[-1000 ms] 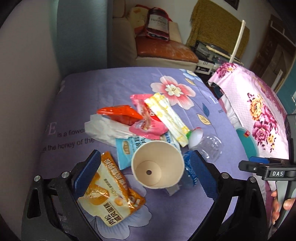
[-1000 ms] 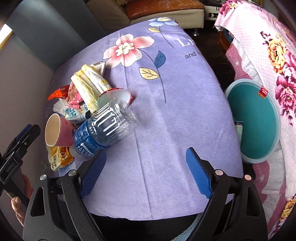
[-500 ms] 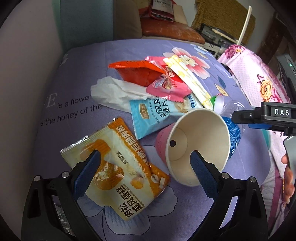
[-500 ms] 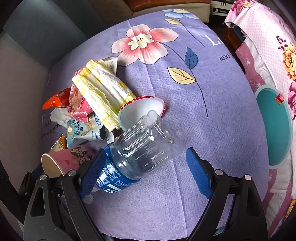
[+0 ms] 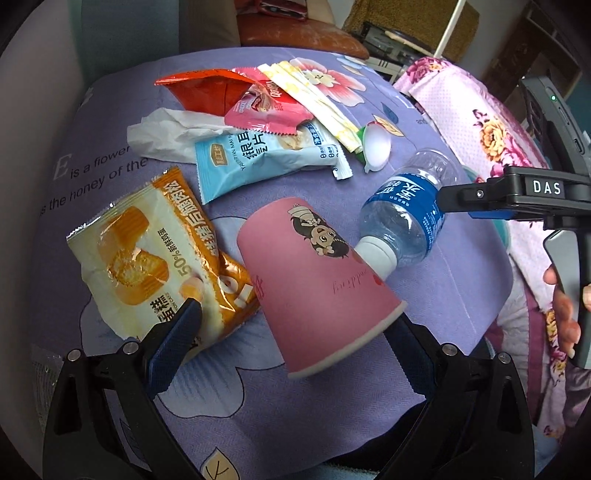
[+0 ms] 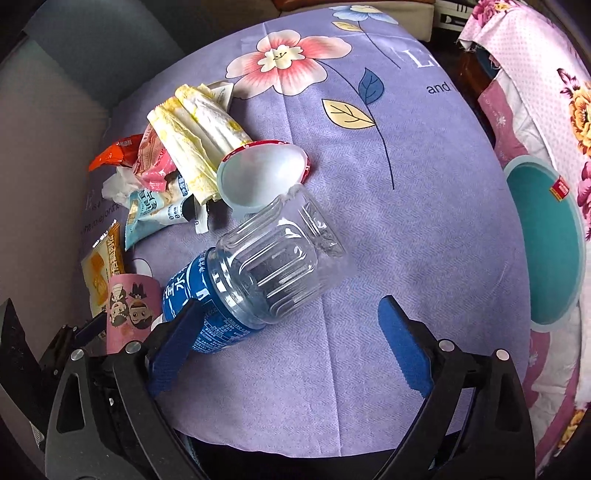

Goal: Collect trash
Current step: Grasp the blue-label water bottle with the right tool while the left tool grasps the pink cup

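Note:
Trash lies on a purple flowered tablecloth (image 5: 317, 413). A pink paper cup (image 5: 314, 273) lies on its side, rim towards me, between the open fingers of my left gripper (image 5: 291, 339). An orange and white cake wrapper (image 5: 147, 254) lies under the left finger. A clear water bottle with a blue label (image 5: 406, 210) lies next to the cup, its white cap touching it. In the right wrist view the bottle (image 6: 258, 280) lies just ahead of my open right gripper (image 6: 291, 339), against its left finger. Behind are a blue wrapper (image 5: 258, 155), pink wrapper (image 5: 266, 110), red wrapper (image 5: 207, 88), tissue (image 5: 166, 133) and white lid (image 6: 258, 177).
A teal round bin (image 6: 546, 243) stands below the table's right edge, beside a pink flowered cover (image 6: 535, 92). A yellow folded wrapper (image 6: 195, 129) lies in the pile. A sofa (image 5: 295, 33) is behind the table. My right gripper also shows in the left wrist view (image 5: 517, 195).
The left gripper has drawn back and lowered, and the cup now lies with its base away from me. The right gripper has moved closer to the bottle.

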Action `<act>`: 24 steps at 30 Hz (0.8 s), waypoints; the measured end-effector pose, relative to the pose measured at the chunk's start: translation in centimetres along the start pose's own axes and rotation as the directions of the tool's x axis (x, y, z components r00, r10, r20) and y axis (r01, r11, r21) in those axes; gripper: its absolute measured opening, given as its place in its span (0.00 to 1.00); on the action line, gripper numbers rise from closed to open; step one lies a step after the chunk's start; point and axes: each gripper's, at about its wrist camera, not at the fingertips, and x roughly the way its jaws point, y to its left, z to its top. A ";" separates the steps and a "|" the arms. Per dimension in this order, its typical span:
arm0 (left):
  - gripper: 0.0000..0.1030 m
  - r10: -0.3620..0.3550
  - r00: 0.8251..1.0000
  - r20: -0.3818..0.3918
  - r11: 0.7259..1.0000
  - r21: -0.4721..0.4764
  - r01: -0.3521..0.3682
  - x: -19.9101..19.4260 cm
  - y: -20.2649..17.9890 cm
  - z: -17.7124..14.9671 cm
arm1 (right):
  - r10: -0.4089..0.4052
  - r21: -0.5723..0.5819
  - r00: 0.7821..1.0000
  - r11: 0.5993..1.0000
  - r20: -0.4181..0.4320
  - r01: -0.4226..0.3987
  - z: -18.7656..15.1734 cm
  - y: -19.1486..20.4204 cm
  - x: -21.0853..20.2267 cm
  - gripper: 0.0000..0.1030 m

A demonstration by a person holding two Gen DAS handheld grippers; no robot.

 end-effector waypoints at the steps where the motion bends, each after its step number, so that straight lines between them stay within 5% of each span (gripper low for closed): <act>1: 0.94 -0.014 1.000 0.001 1.000 -0.011 0.014 -0.3 0.1 -0.1 | 0.003 0.001 1.000 1.000 0.000 -0.003 -0.1 -0.1 0.0 0.88; 8: 0.94 -0.167 0.986 0.027 0.979 -0.117 0.169 -2.4 1.3 -0.1 | 0.019 0.004 1.000 1.000 -0.003 -0.019 -0.9 -1.0 -0.1 0.88; 15: 0.93 -0.099 0.995 -0.017 0.986 -0.137 0.096 0.5 -0.1 0.9 | 0.033 0.055 0.999 0.998 0.016 -0.034 -0.9 -1.7 -0.8 0.88; 18: 0.77 -0.077 0.996 -0.033 0.993 -0.096 0.074 1.7 -1.3 0.5 | 0.048 0.073 0.998 0.996 0.034 -0.051 -0.3 -1.5 -1.0 0.88; 24: 0.76 -0.065 0.998 -0.006 0.997 -0.049 0.064 1.7 -1.9 0.4 | 0.085 0.113 0.996 0.990 0.024 -0.087 1.2 -0.5 0.7 0.88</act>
